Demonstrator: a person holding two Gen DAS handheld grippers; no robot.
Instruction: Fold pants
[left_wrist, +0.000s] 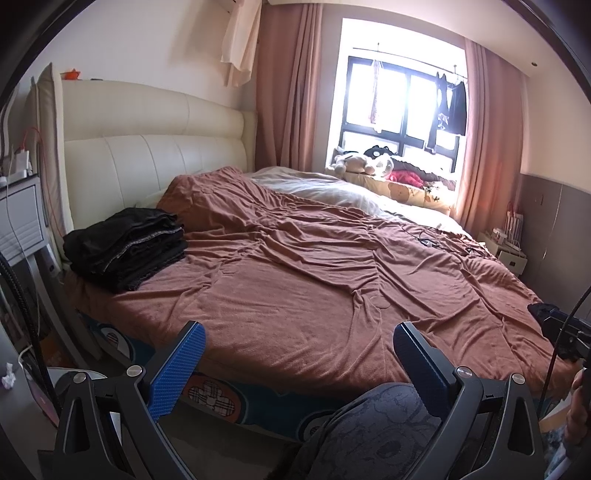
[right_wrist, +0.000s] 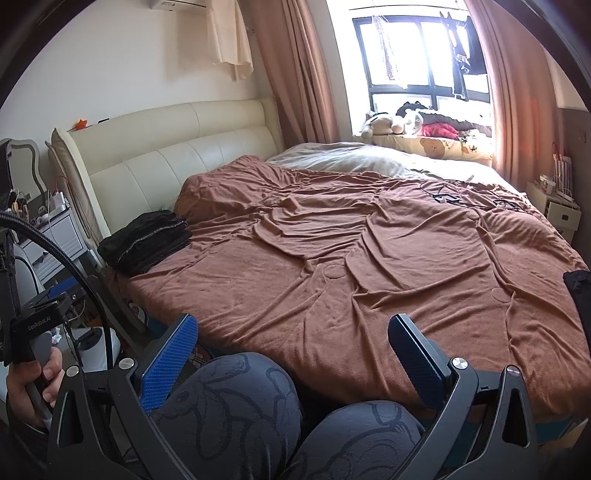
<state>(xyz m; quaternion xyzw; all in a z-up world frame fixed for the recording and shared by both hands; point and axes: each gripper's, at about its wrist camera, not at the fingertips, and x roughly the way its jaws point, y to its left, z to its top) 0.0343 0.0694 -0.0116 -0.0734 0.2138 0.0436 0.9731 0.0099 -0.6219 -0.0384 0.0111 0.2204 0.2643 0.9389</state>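
Observation:
A stack of folded black pants (left_wrist: 125, 247) lies on the brown blanket (left_wrist: 295, 266) near the headboard, at the bed's left side; the right wrist view shows the stack (right_wrist: 147, 240) too. My left gripper (left_wrist: 299, 332) hovers open over the near edge of the bed with nothing between its blue pads. My right gripper (right_wrist: 293, 328) is also open and holds nothing, low over the same edge. A dark piece of cloth (right_wrist: 578, 291) shows at the right edge of the bed, mostly cut off by the frame.
The person's knees in grey patterned leggings (right_wrist: 240, 406) press against the bed front. A hand (right_wrist: 33, 376) holds the left gripper's handle. A cream headboard (left_wrist: 155, 147), a left nightstand (left_wrist: 18, 218), cables (right_wrist: 447, 197) on the far blanket and plush toys (left_wrist: 365, 162) on the sill are also in view.

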